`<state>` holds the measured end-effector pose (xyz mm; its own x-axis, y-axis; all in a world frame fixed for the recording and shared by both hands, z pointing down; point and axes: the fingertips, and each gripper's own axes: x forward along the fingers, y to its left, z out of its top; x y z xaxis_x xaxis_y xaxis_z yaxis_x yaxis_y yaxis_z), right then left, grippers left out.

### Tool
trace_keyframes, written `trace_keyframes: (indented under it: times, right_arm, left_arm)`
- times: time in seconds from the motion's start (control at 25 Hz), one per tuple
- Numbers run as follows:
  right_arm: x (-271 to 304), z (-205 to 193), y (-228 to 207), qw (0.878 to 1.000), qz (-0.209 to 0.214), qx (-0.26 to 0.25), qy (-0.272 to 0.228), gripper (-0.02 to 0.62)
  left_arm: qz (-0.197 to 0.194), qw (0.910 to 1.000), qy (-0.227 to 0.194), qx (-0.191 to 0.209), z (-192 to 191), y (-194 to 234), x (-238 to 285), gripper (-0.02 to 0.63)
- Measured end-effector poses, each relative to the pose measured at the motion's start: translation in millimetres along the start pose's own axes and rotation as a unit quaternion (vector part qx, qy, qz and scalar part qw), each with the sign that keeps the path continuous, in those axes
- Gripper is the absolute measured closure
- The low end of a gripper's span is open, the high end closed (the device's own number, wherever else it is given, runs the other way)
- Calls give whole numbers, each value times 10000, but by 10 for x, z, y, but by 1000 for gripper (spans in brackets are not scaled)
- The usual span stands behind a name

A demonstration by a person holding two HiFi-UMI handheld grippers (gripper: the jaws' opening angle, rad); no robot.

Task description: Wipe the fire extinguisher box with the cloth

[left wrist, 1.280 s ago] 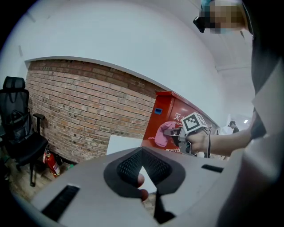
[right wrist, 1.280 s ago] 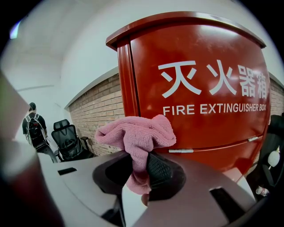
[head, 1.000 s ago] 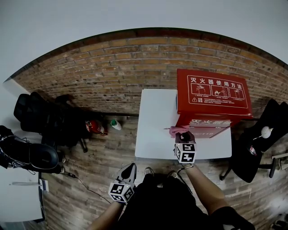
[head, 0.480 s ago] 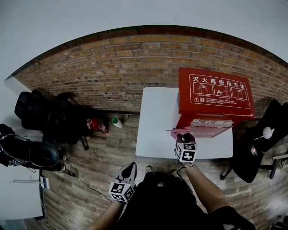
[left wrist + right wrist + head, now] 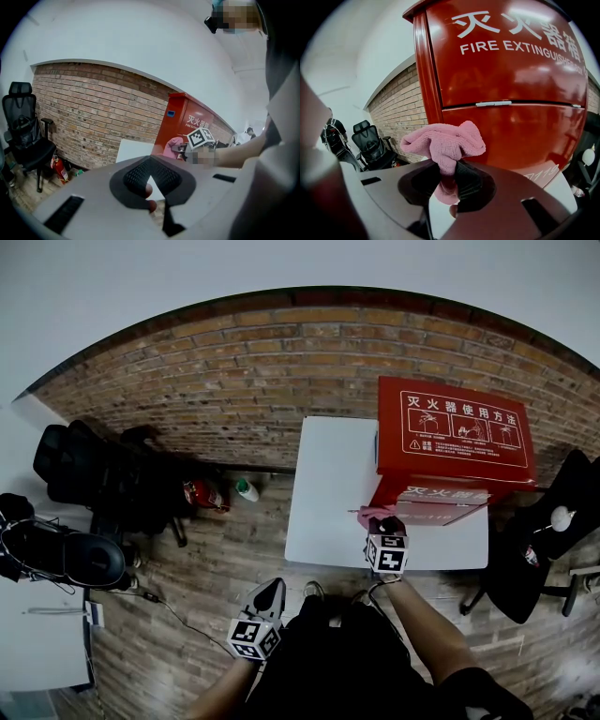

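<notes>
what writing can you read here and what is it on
"灭火器使用方法": lid of the fire extinguisher box, head view.
"灭火器箱": box front.
"FIRE EXTINGUISHE", ending lost at the picture's edge: box front.
"119": bottom of the front.
Lid's small print: too small to read.

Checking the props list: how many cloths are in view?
1. A pink cloth, pinched in the right tool, close to the front of the red box. More could be hidden inside the box.
</notes>
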<state>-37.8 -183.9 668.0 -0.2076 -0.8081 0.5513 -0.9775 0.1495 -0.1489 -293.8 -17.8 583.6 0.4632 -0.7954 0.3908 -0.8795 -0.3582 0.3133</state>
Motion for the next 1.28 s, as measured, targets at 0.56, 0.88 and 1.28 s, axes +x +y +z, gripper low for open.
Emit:
trace_keyframes:
  times: [0.56, 0.88, 1.28]
  right_arm:
    - [239, -356, -44, 9997, 56, -235, 102, 502]
    - [375, -566, -69, 9993, 45, -322, 161, 502]
    - [547, -852, -109, 9986, 116, -452, 255, 502]
  left_arm:
    - [142, 9998, 107, 4, -121, 22, -133, 589]
    - [229, 9996, 126, -56, -176, 48, -200, 589]
    - [378, 9992, 128, -85, -234, 59, -245, 589]
